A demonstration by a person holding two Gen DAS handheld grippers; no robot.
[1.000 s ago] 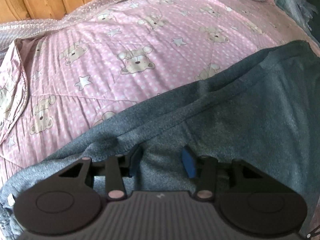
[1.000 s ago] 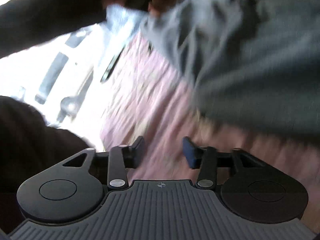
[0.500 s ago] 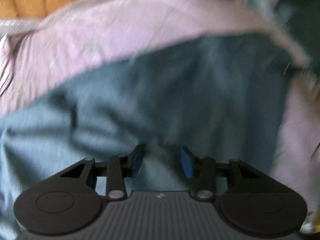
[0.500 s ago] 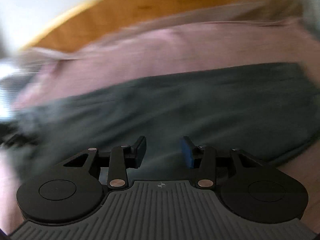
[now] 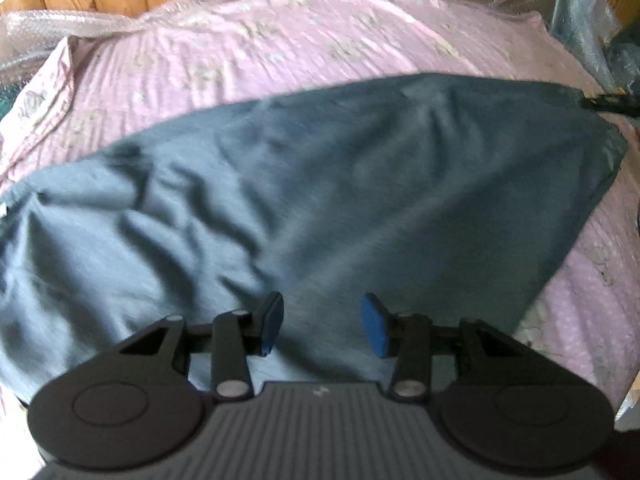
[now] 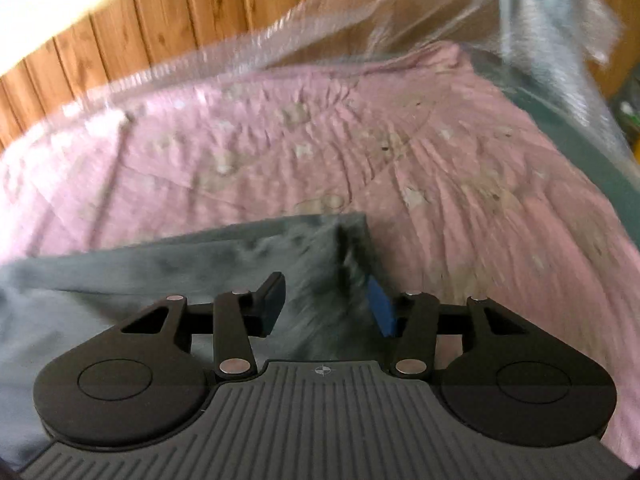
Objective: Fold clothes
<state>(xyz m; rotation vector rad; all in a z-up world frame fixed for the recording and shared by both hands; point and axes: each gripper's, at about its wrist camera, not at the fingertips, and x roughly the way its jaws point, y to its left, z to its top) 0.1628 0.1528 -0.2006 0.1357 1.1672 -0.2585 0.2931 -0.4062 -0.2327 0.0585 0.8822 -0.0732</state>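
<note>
A grey garment point(image 5: 312, 184) lies spread and wrinkled on a pink bed sheet point(image 5: 248, 44). My left gripper point(image 5: 322, 326) is open just above the garment's near part, holding nothing. In the right wrist view the garment's far right corner point(image 6: 320, 248) lies between the open fingers of my right gripper point(image 6: 328, 304); the view is blurred by motion. The other gripper's dark tip point(image 5: 612, 102) shows at the garment's far right corner in the left wrist view.
Bubble wrap point(image 5: 100, 24) runs along the bed's far edge under a wooden plank wall point(image 6: 160, 40). More clear plastic point(image 6: 560, 20) hangs at the right side of the bed. The pink sheet point(image 6: 440, 152) stretches beyond the garment.
The garment went from bunched and lifted to spread flat across the sheet. The right gripper swung from facing the person to the garment's far right corner. Both stayed open.
</note>
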